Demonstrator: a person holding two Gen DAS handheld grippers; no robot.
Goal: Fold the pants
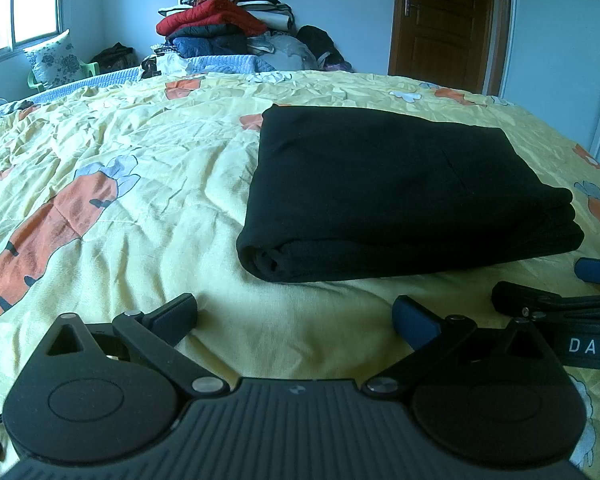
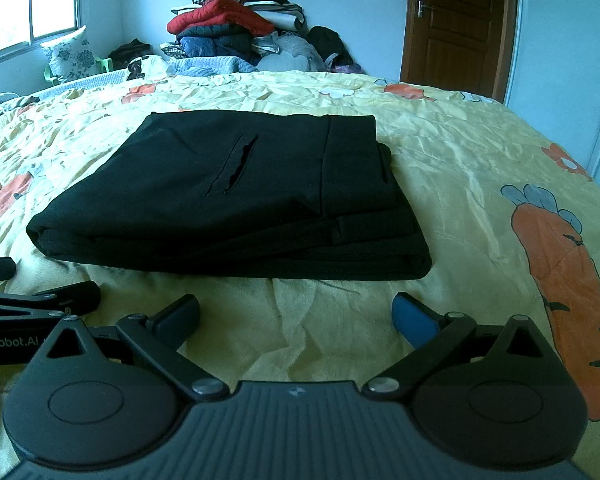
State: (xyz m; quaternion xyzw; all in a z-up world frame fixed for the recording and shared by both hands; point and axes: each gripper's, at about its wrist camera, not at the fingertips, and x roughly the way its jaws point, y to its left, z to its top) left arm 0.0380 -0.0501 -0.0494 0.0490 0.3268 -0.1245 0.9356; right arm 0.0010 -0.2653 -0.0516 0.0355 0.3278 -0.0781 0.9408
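lying folded on the bed (image 1: 140, 208), black pants (image 1: 396, 196) just beyond both spread, empty claws (image 1: 296, 316) (image 2: 298, 316).

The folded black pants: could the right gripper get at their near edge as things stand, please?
Probably yes: the right gripper is open, and only bare bedspread lies between it and the pants.

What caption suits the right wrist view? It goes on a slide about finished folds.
Black pants lie folded on the carrot-print sheet; the open right gripper holds nothing.
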